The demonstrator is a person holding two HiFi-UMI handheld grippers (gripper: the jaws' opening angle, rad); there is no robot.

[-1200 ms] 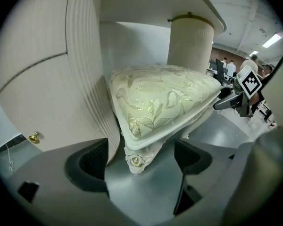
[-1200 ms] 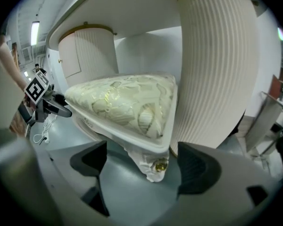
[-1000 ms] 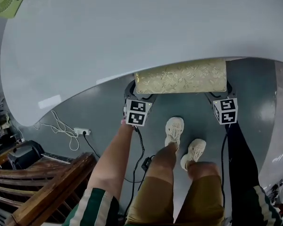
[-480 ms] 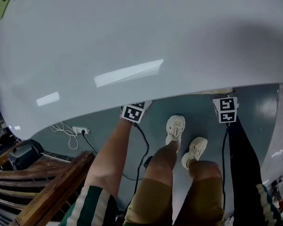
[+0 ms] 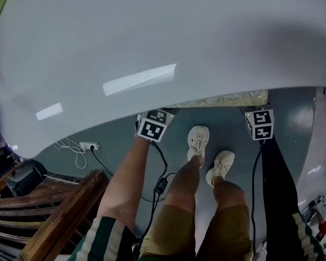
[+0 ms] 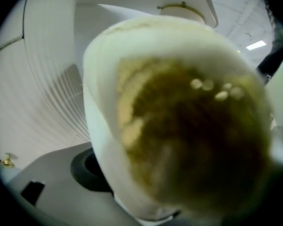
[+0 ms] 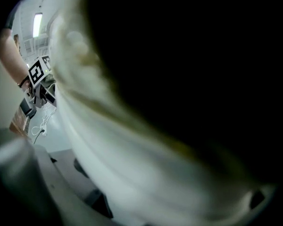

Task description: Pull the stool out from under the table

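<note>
A wide, glossy pale-grey desk (image 5: 152,37) fills the upper half of the head view. Only a narrow strip of the cream-and-gold brocade cushioned stool (image 5: 223,99) shows below the desk's curved edge, right of centre. The rest of the stool is tucked underneath.

The left hand-held gripper (image 5: 153,126) reaches in at the strip's left end and the right hand-held gripper (image 5: 259,124) at its right end. On each, the marker cube sits just outside the desk edge. The person's two pale shoes (image 5: 197,140) stand on the grey floor between the grippers.

In the left gripper view the stool's white-rimmed cushion corner is blurred and very close, covering most of the frame. It is pushed deep between the jaws, which stand wide. The dark pad of one jaw shows far out at the lower left, and the other is covered by the cushion.

The right gripper view is much the same. The seat edge sweeps across the centre and the right side is black with closeness. One jaw shows well out at the lower left, so this gripper also looks spread wide around the seat.

A ribbed white pedestal (image 6: 52,79) rises in the upper left of the left gripper view.
</note>
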